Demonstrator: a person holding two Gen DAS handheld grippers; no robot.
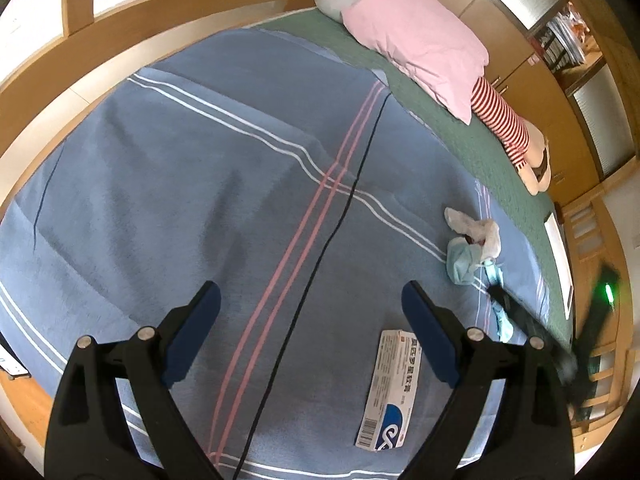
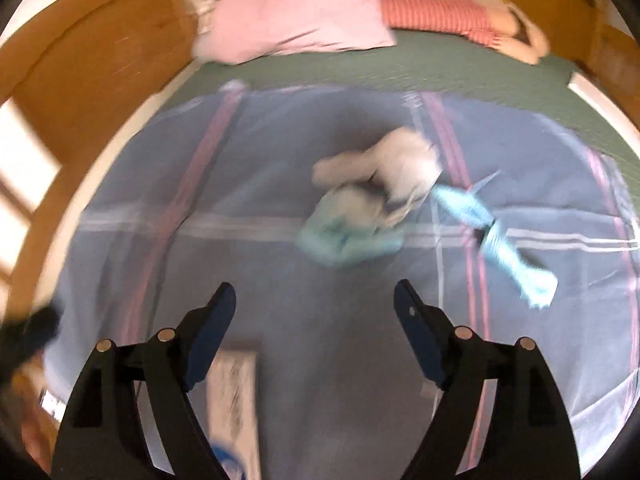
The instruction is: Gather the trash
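Left wrist view: left hand-held gripper (image 1: 311,334) hangs over the bed, jaws wide, nothing between them. Blue striped sheet (image 1: 180,184) below. Small medicine carton (image 1: 387,390) lies flat on the sheet just inside the right-hand finger, not touched. Further right, a clump of trash: crumpled white tissue (image 1: 478,228) touching a balled pale-blue disposable mask (image 1: 462,262). Right of that, a dark blurred shape with a green light at the bed's edge, probably the other hand-held gripper; cannot tell more. Pink pillow (image 1: 420,40) and a striped-legged doll (image 1: 504,124) on the green cover, far side.

Right wrist view (blurred): carton (image 2: 234,392) low, beside the left finger. Right hand-held gripper (image 2: 315,300) empty, jaws wide. Ahead of it, tissue (image 2: 396,164) on the mask (image 2: 344,236), touching. To the right, a light-blue twisted wrapper or second mask (image 2: 496,232), apart from the clump; too blurred to name surely.

Step, as judged: approach stage, nothing picked up yet. All trash lies on the sheet.

Next move calls for: lowering one gripper over a single item and closing on it. The soft clump needs a deep pinch; the sheet could get caught in it.
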